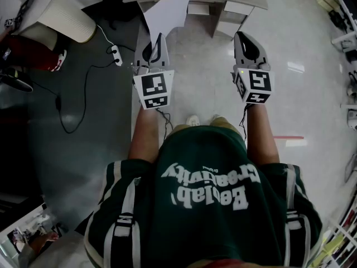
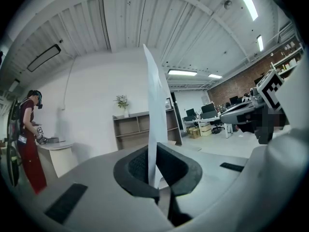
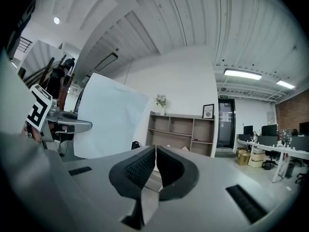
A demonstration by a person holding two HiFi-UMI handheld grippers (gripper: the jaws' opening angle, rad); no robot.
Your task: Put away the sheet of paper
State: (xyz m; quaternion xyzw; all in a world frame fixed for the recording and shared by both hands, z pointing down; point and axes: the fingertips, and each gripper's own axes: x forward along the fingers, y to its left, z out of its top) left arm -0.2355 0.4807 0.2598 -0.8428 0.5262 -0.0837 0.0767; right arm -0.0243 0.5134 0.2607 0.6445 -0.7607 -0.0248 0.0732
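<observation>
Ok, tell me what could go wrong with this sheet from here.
The left gripper pinches the sheet of paper by one edge only; the free part may flop, crease or slip out.
The right gripper is shut, empty and apart from the sheet, so nothing steadies it.
A cable lies on the floor nearby: a trip hazard.

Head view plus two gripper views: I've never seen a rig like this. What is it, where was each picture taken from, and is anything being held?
There is no robot here. A person stands with a hand-held two-jaw gripper in each hand. The head view looks down from the person's head onto their green shirt, both forearms and the floor. Each gripper view comes from a camera riding on that gripper, looking along its jaws into an office with a shelf unit. The left gripper is clamped on a white sheet of paper, seen edge-on between its pads. The right gripper is closed and holds nothing.
</observation>
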